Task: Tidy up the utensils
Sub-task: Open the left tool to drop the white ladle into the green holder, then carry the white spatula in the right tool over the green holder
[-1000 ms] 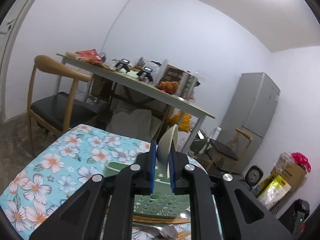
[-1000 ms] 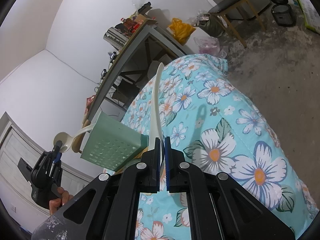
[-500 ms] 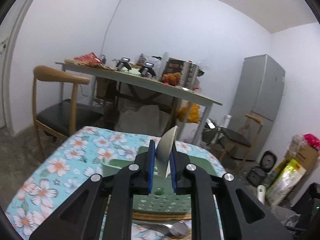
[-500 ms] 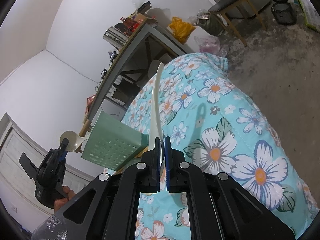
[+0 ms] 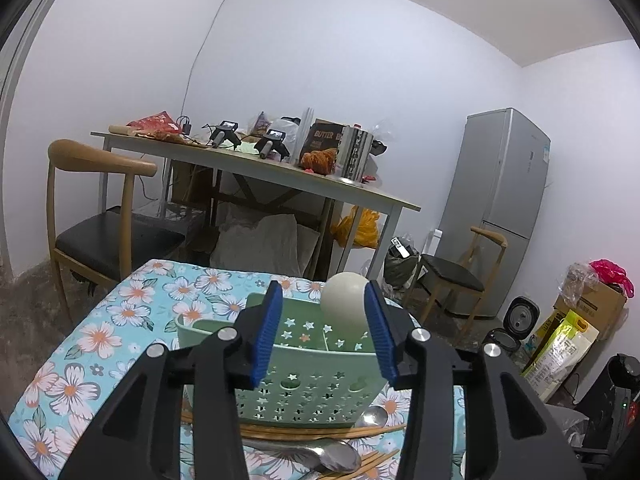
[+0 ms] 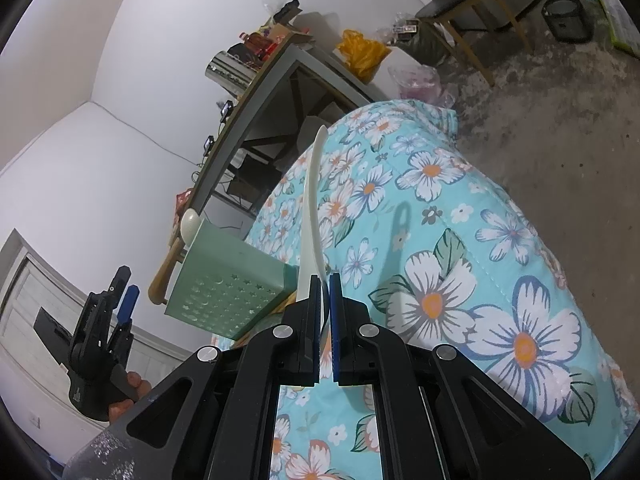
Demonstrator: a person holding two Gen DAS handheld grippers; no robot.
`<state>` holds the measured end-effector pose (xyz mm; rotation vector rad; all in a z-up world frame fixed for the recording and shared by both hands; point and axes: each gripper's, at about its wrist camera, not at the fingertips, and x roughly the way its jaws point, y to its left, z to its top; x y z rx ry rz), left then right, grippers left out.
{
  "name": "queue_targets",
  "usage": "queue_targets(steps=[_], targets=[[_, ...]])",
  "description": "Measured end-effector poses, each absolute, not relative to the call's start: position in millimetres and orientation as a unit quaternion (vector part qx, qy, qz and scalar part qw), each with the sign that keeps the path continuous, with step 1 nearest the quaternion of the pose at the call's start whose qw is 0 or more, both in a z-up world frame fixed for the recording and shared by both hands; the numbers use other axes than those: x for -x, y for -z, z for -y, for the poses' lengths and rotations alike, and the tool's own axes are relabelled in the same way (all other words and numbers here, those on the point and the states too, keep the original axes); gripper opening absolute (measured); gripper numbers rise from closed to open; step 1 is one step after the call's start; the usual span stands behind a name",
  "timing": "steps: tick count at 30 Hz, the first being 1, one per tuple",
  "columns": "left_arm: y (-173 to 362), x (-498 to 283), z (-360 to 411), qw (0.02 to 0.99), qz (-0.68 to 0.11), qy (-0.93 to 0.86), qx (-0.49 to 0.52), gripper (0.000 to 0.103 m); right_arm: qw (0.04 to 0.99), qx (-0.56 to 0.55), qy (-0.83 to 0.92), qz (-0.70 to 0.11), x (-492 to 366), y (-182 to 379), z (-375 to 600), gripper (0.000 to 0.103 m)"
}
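Claw on the left (image 5: 324, 330), jaws opening, has nothing pressed between its pads; a cream spoon (image 5: 345, 307) stands bowl-up in the green basket (image 5: 304, 376) just beyond it, handle down inside, long axis near upright. Right claw (image 6: 325, 322) is clamped tight on a second cream spoon (image 6: 312, 216), whose long axis runs straight ahead along the claw, handle tip away over the floral cloth (image 6: 460, 240) beside the basket. Risks, as I judge them: the standing spoon may lean and topple the light basket, which sits on chopsticks (image 5: 320, 432) and a metal spoon (image 5: 316, 454); the held spoon's long reach could knock the basket's wall when brought over.
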<state>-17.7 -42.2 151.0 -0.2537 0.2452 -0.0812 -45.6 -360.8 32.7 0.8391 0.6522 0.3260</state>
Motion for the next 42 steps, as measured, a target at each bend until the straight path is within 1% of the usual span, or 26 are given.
queue_targets(steps=[12, 21, 30, 35, 39, 42], targets=[[-149.5, 19.9, 14.7, 0.978, -0.128, 0.015, 0.161, 0.041, 0.848, -0.401, -0.16, -0.308, 45.2, -35.5, 353.3, 0.004], [-149.1, 25.0, -8.9, 0.977, -0.13, -0.001, 0.169, 0.041, 0.848, -0.395, -0.171, -0.309, 40.5, -42.0, 332.8, 0.004], [-136.6, 34.8, -43.9, 0.966, -0.159, -0.004, 0.206, 0.041, 0.85, -0.384, -0.202, -0.299, 38.6, -55.9, 307.0, 0.004], [-135.2, 42.7, -57.9, 0.97, -0.155, -0.024, 0.186, 0.041, 0.847, -0.38, -0.224, -0.297, 37.2, -64.3, 294.6, 0.004], [-135.7, 50.4, -76.1, 0.968, -0.15, -0.028, 0.2, 0.041, 0.836, -0.388, -0.247, -0.298, 35.2, -67.7, 286.2, 0.004], [-135.3, 54.0, -87.2, 0.967, -0.147, -0.032, 0.207, 0.041, 0.852, -0.368, -0.242, -0.285, 32.9, -81.3, 280.0, 0.004]])
